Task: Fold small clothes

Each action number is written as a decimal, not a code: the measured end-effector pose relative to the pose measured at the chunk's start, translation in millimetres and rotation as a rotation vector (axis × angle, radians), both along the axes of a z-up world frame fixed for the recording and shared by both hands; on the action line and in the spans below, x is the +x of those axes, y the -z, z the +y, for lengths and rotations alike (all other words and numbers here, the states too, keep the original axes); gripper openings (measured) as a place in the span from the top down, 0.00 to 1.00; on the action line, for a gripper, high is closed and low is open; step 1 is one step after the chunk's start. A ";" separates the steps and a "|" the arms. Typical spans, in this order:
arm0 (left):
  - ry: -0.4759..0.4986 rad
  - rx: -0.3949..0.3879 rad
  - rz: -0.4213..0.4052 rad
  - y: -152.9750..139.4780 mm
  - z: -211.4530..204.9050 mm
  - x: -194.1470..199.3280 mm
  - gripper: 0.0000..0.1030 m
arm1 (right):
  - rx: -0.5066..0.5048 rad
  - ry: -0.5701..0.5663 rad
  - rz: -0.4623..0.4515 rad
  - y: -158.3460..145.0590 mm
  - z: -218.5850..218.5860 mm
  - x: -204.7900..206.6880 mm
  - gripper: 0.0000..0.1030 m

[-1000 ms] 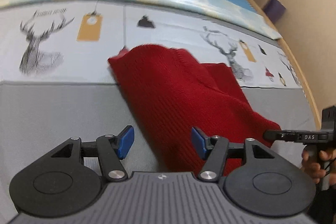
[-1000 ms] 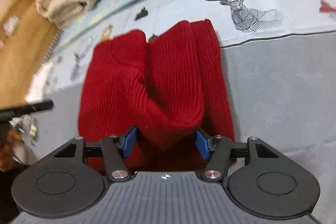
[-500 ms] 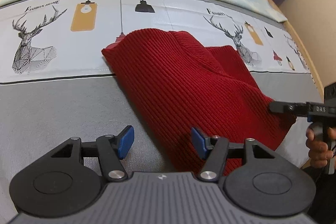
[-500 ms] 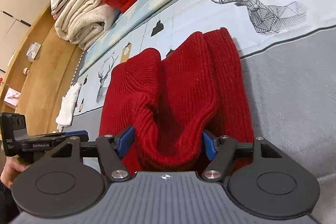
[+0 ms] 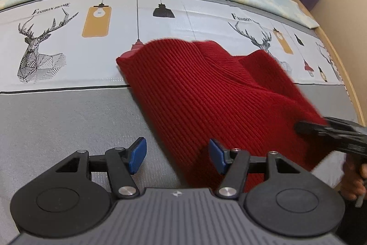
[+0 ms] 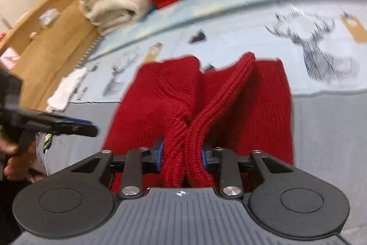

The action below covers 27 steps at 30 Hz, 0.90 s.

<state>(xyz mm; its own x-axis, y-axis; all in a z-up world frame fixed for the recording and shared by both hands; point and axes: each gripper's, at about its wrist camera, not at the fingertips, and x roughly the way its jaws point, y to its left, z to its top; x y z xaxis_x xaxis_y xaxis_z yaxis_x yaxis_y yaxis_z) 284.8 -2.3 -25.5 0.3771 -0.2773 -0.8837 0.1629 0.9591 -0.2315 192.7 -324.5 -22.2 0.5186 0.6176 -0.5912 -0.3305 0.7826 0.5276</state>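
Here the red knit (image 5: pixel 206 93) lies on the printed cloth (image 5: pixel 68 121), its long axis running from the deer-and-lamp band down across the grey band toward the near edge.

Going left to right in the left wrist view: the left gripper (image 5: pixel 177 156) hangs over bare grey cloth with its jaws wide and nothing between them — the knit's left edge runs just past its right pad (image 5: pixel 215 155), so the garment lies ahead and to the right of these jaws. Further right, at the knit's near right corner, the right gripper (image 5: pixel 330 132) reaches in from the side.

In the right wrist view that right gripper (image 6: pixel 182 154) has just been closing, and its jaws are now narrow, pinching a bunched ridge of knit that rises between the pads.

So the right hand is the one already on the cloth. The fold likely turns on carrying that pinched end along the long axis toward the far end — while the left, nearer the free left edge, could pin or take that side.
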 end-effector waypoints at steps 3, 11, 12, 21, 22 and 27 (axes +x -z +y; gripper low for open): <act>-0.044 -0.003 -0.011 -1.9 4.4 2.8 0.36 | 0.198 0.006 -0.134 -26.9 -23.9 -21.5 0.72; -0.048 -0.012 -0.020 -3.7 -2.2 7.3 0.36 | -0.184 0.144 0.195 30.5 -67.6 -22.5 0.72; -0.041 -0.012 -0.021 -3.7 -4.7 7.5 0.36 | -0.193 0.143 0.228 36.0 -70.0 -22.9 0.72; 0.036 -0.112 -0.077 -12.5 -26.8 3.1 0.36 | -0.063 0.179 0.153 16.6 -86.6 -27.9 0.57; 0.072 -0.135 -0.071 -12.3 -32.1 1.7 0.36 | -0.056 0.198 0.135 13.7 -87.2 -27.8 0.55; 0.242 0.003 0.068 22.3 -66.3 -6.8 0.36 | 0.037 0.342 0.017 -1.8 -111.2 -27.6 0.43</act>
<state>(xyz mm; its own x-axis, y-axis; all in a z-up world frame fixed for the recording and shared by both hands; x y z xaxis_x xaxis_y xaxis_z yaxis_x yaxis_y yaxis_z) 278.1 -68.6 -47.9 0.2395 -0.3497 -0.9057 0.3719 0.8948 -0.2471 165.1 -435.8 -20.4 0.6899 0.4311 -0.5816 -0.0435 0.8266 0.5611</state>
